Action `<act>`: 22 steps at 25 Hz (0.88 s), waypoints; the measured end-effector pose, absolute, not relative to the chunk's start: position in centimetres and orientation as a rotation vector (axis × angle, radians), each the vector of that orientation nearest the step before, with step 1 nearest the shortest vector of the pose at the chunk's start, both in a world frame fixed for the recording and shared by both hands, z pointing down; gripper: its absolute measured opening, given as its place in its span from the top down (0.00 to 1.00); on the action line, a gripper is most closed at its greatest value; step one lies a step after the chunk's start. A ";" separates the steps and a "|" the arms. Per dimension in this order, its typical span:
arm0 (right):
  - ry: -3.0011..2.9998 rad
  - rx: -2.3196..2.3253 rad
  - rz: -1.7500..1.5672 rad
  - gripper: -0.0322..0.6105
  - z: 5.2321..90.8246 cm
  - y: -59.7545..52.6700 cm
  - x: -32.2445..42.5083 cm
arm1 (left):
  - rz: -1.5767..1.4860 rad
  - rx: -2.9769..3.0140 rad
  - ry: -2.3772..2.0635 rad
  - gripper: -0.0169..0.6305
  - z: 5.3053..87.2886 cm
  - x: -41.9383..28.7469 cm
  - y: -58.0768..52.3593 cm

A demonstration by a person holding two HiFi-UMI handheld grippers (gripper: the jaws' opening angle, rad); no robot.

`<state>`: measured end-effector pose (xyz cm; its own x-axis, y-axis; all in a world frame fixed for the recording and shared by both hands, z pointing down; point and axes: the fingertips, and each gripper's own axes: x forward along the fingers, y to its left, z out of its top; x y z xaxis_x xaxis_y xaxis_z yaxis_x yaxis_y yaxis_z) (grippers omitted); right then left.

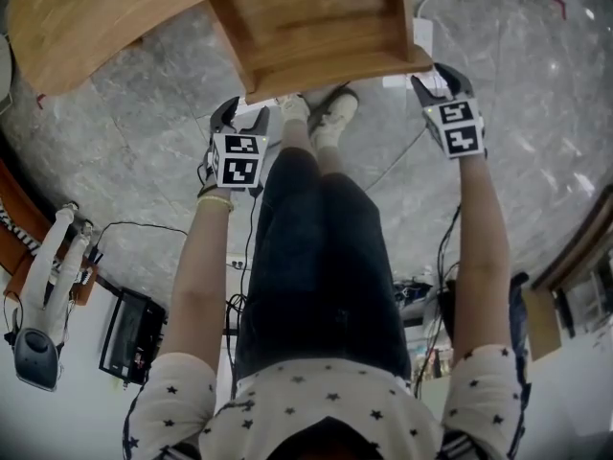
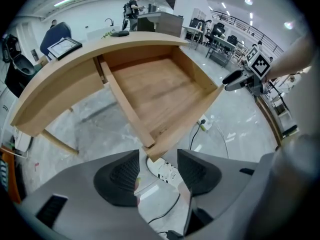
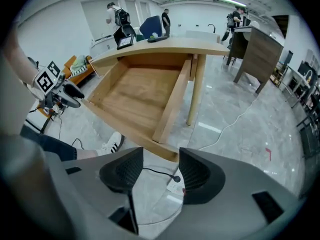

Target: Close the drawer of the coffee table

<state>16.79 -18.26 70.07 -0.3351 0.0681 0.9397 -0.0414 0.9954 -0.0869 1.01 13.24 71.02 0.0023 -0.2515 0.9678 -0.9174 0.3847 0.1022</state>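
Left tool [image 1: 244,115] and right tool [image 1: 436,82], jaws apart, beside open drawer [image 1: 330,71]

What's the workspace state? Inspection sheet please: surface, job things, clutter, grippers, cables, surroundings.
Surface: wooden coffee table top, curved edge.
Job's things: drawer pulled out, empty.
Clutter: tablet on the table top.
Grippers: left gripper and right gripper open, nothing between the jaws, each near a front corner of the drawer.
Cables: white cable and power strip on the floor.
Surroundings: people and desks in the background.
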 end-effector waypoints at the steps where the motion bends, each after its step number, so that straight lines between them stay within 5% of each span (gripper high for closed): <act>1: -1.901 -0.029 0.091 0.62 70.3 -18.3 16.8 | 0.742 1.096 -1.506 0.61 71.3 1.0 13.2; 22: -1.706 -0.194 -0.199 0.59 75.9 -19.0 16.1 | 0.877 1.087 -1.387 0.60 76.7 0.2 11.9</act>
<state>16.15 -18.96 75.94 -0.1429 0.0149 0.9896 0.2419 0.9701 0.0204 0.19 11.87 76.69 0.0362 -0.1289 0.9910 -0.9506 0.3015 0.0739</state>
